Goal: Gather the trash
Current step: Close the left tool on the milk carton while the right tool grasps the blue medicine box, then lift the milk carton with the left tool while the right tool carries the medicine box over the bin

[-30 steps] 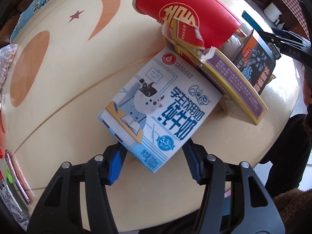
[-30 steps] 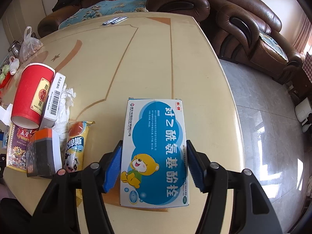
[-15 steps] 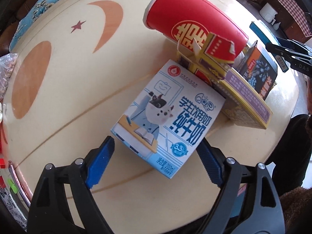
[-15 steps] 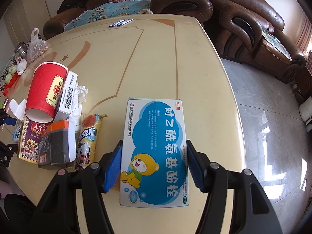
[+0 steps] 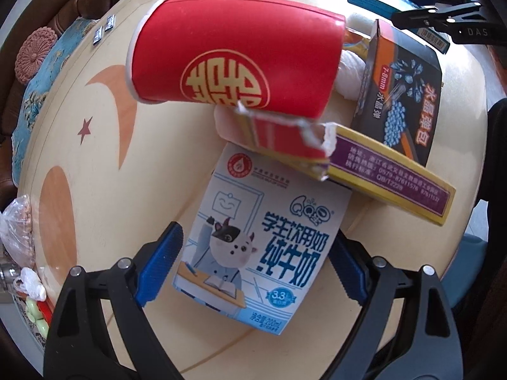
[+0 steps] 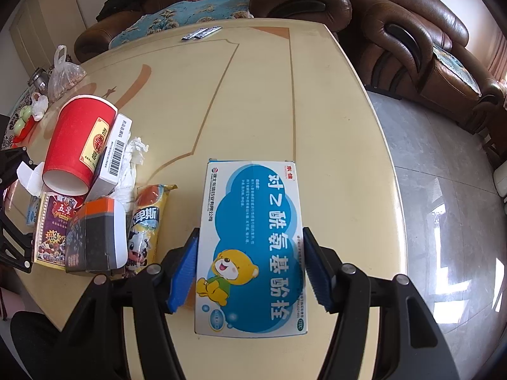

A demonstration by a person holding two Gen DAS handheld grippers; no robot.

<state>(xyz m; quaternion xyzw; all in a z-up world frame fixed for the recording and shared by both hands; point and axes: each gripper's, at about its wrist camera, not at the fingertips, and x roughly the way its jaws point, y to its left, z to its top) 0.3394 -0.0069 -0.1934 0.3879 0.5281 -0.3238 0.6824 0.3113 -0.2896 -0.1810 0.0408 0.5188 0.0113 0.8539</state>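
Left gripper [image 5: 253,266] jaws just opening, pads clear of the milk carton [image 5: 263,250] lying on the table [image 5: 126,190] against the trash pile, right gripper [image 6: 250,269] clamped on the blue medicine box [image 6: 250,247]

Living room: leather sofa [image 6: 412,41], table [image 6: 259,95]

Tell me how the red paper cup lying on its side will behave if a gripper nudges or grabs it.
The red paper cup lies on its side, so a nudge would probably roll it in a curve, being tapered. Its open mouth looks empty, so it is likely light. The thin paper wall may crush under a hard squeeze. It leans on the torn box, which may shift too.
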